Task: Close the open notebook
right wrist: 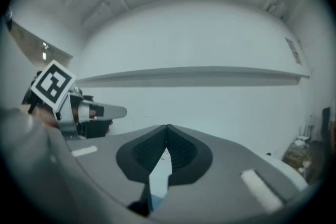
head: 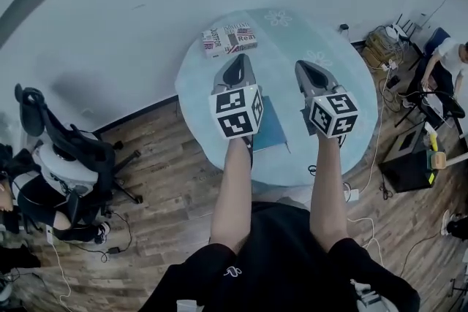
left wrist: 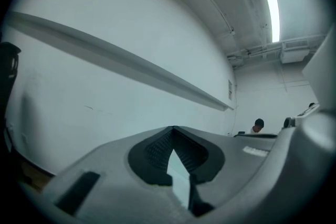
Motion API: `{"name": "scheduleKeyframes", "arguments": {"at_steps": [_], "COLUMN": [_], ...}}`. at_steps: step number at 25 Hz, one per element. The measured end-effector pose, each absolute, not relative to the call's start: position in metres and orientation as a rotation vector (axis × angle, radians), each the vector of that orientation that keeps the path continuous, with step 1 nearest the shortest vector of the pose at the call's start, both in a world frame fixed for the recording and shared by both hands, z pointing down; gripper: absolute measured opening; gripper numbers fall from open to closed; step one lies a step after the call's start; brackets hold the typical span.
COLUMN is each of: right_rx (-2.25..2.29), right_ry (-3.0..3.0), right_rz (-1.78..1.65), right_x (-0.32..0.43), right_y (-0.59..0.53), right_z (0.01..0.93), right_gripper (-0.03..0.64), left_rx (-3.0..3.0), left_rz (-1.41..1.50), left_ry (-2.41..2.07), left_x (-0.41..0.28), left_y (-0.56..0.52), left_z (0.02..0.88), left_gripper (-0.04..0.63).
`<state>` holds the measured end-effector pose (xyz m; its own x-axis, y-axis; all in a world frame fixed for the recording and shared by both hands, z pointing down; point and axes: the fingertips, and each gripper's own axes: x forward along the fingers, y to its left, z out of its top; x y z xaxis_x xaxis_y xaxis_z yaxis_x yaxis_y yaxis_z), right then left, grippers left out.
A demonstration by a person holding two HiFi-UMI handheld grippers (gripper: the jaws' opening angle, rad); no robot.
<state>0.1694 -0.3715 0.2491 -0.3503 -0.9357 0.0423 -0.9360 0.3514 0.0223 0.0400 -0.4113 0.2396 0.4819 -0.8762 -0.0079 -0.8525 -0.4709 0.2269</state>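
One notebook (head: pixel 272 128) below left tool (head: pixel 236 63), right tool (head: pixel 305 68)

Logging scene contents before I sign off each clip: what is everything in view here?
table: one, round, pale blue-green cloth, middle of the head view
notebook: one, blue, on the table's near side, partly hidden under the grippers
box: one, white with red and blue print, at the table's far edge
office chair: one, black, on the wooden floor left of the table
cables: several, on the floor right of the table
seated person: one, far right edge
left gripper: one, grey, jaws together, empty, held over the table
right gripper: one, grey, jaws together, empty, beside it
forearms: two, bare, holding the grippers
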Motion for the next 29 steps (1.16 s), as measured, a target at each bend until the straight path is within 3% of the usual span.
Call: {"name": "scheduleKeyframes", "arguments": {"at_steps": [15,29], "right_rx": [1.743,1.658], "right_ry": [-2.511,-2.548], "right_rz": [-0.029,-0.054], "right_x": [0.159,0.136], "right_y": [-0.351,-0.347], "right_z": [0.264,0.269], "right_gripper": [0.012,0.012], "left_rx": [2.753,2.714], "left_rz": [-0.050,-0.043], "left_ry": [-1.388,-1.395], "left_x": [0.067,0.046], "left_y": [-0.377,-0.374], "left_z": [0.255,0.268], "left_gripper": [0.003,0.003]}}
